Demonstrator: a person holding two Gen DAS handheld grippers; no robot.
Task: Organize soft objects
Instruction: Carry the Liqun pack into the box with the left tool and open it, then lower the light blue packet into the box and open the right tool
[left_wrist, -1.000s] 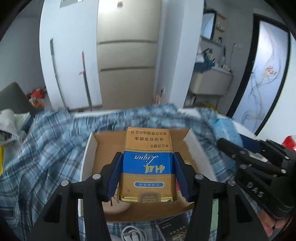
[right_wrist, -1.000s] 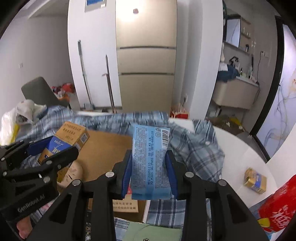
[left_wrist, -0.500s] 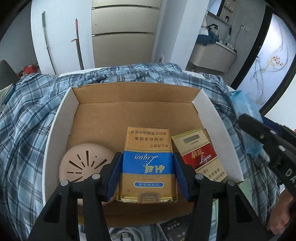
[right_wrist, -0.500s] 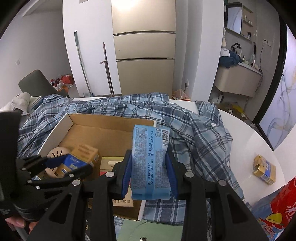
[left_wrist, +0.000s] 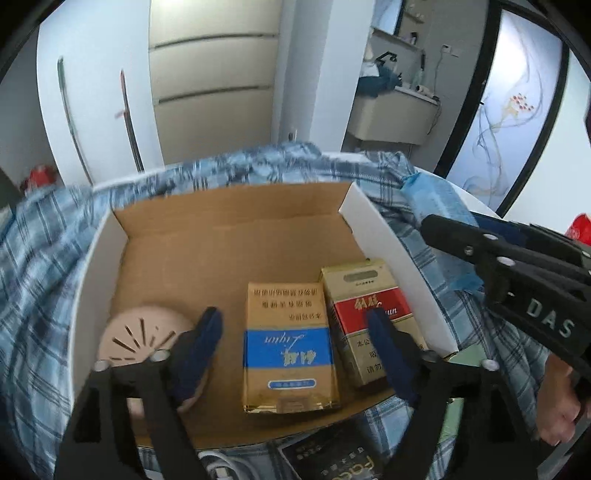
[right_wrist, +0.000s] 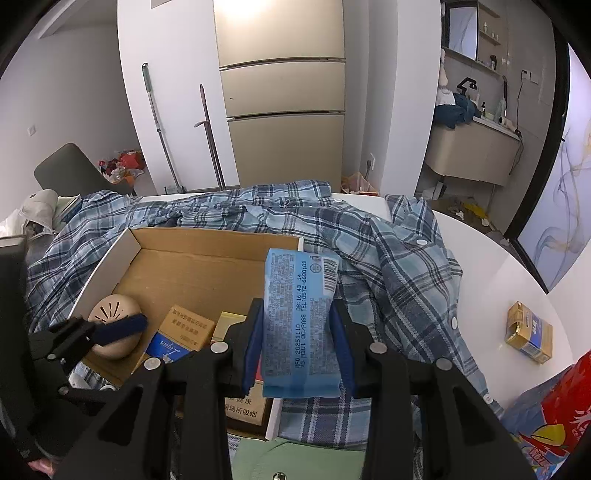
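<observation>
A cardboard box (left_wrist: 236, 218) lies open on a blue plaid shirt (right_wrist: 399, 266). Inside lie a gold and blue pack (left_wrist: 288, 343), a gold and red pack (left_wrist: 369, 302) to its right, and a round beige vented disc (left_wrist: 140, 332) at the left. My left gripper (left_wrist: 295, 350) is open and straddles the blue pack, which rests on the box floor. My right gripper (right_wrist: 295, 350) is shut on a light blue tissue pack (right_wrist: 299, 321), held above the box's right edge. It also shows in the left wrist view (left_wrist: 439, 206).
Another gold and blue pack (right_wrist: 530, 332) lies on the white table (right_wrist: 498, 280) at the right. A red snack bag (right_wrist: 557, 406) sits at the front right. A dark booklet (left_wrist: 332, 458) and a white cable (left_wrist: 218, 469) lie in front of the box.
My left gripper lowered the gold and blue pack into the box, then opened and let it go. My right gripper kept hold of the tissue pack and moved slightly.
</observation>
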